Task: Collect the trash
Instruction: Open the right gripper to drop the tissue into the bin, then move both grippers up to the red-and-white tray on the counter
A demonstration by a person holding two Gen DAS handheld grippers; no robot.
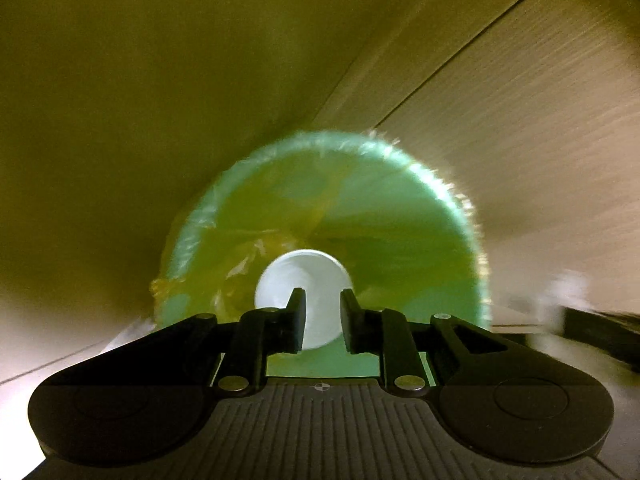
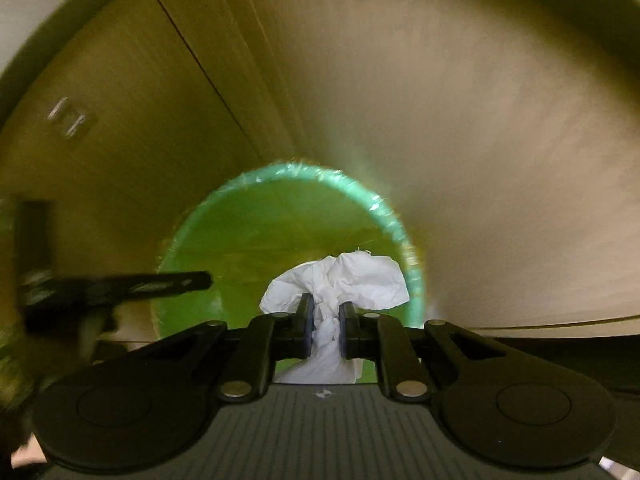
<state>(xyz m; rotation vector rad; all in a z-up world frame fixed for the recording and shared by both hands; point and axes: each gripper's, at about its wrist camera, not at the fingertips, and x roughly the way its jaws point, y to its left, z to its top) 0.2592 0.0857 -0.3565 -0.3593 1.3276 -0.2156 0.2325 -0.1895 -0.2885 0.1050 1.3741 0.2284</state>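
Over bin mouth: both grippers, pointing steeply down into the green-lined bin
Step in hand: drop-off; two pieces of trash brought over the bin at once, neither yet lying inside
Left gripper: jaws partly apart, white cup showing in the gap and beyond the fingertips
Left grip, judged: pads not seen pressing on the cup, which looks wider than the gap and a little past the tips, so probably let go; blur keeps this from being certain
Cup place: well inside the rim's outline, near the middle of the opening, mouth toward the camera
Right gripper: jaws nearly closed, pinching a crumpled white tissue by its twisted waist
Tissue place: clamped between the pads, loose bulk fanned out past the tips, over the right part of the opening and close to the rim there
Bin: round, liner folded over the rim, standing on a pale wood-grain floor beside a plain wall; contents too blurred to tell
Next move, left: nothing but clearing away upward, provided the cup is free
Next move, right: a small shift toward the bin's middle, then spreading the jaws wide enough for the tissue to fall
Watch for: tissue clinging to a pad or draping over the rim instead of dropping; a slight shake may be needed
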